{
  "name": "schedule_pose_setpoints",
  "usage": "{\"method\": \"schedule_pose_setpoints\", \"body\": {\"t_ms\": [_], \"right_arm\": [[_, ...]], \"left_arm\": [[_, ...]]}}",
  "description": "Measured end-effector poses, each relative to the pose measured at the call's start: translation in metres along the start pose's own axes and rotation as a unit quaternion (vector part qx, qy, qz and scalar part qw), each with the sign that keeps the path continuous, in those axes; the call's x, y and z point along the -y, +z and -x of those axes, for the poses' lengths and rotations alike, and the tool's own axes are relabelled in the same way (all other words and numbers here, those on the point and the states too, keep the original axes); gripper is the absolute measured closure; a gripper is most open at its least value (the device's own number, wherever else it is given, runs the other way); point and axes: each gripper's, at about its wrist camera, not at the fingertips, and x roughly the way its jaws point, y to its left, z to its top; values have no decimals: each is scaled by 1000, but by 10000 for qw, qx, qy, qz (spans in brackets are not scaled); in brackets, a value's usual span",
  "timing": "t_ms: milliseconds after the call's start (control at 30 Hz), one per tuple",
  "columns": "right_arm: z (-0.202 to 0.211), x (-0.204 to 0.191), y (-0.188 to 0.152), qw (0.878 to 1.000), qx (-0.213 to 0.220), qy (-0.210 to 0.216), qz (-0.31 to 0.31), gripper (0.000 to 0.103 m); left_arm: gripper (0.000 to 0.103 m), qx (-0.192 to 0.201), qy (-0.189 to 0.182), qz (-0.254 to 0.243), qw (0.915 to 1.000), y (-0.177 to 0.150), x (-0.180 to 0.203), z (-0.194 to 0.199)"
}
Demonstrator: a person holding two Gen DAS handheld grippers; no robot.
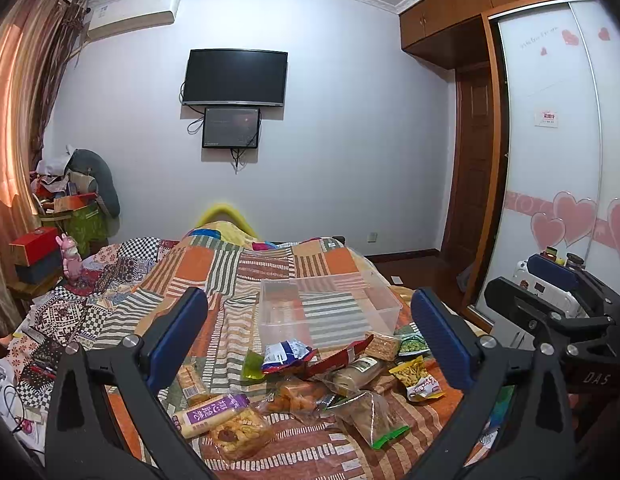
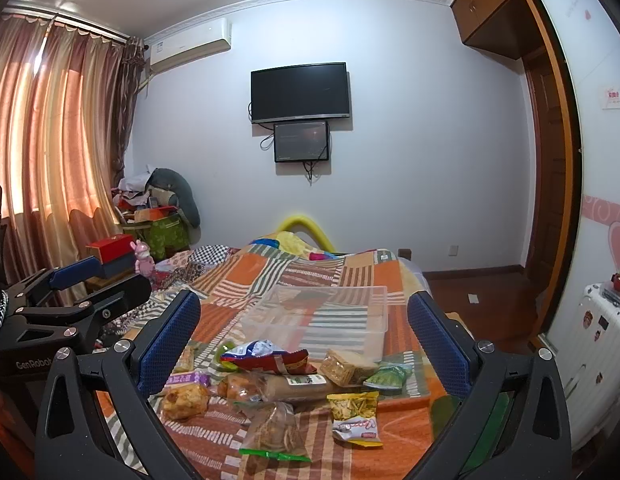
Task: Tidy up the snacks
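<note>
Snack packets lie heaped just before the clear bin on the bed.
We hold left gripper and right gripper wide apart, empty, ready to load the bin.

Home bedroom — bed, wardrobe.

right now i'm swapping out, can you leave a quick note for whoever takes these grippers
Left gripper: open, holding nothing, above the snack pile.
Right gripper: open, holding nothing, beside it.
Snacks: loose heap on the quilt, near the front edge of the bed.
Clear bin: on the quilt just behind the heap, nothing in it.
Done: nothing sorted yet.
Left: move every packet into the bin.
</note>
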Motion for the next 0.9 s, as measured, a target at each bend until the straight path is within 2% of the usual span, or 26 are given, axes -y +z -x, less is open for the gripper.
{"method": "schedule_pose_setpoints", "body": {"t_ms": [900], "right_arm": [[1,-1,-1,10000,68,2,46,0]], "left_arm": [[0,-32,-181,21,9998,-2,-4,0]]}}
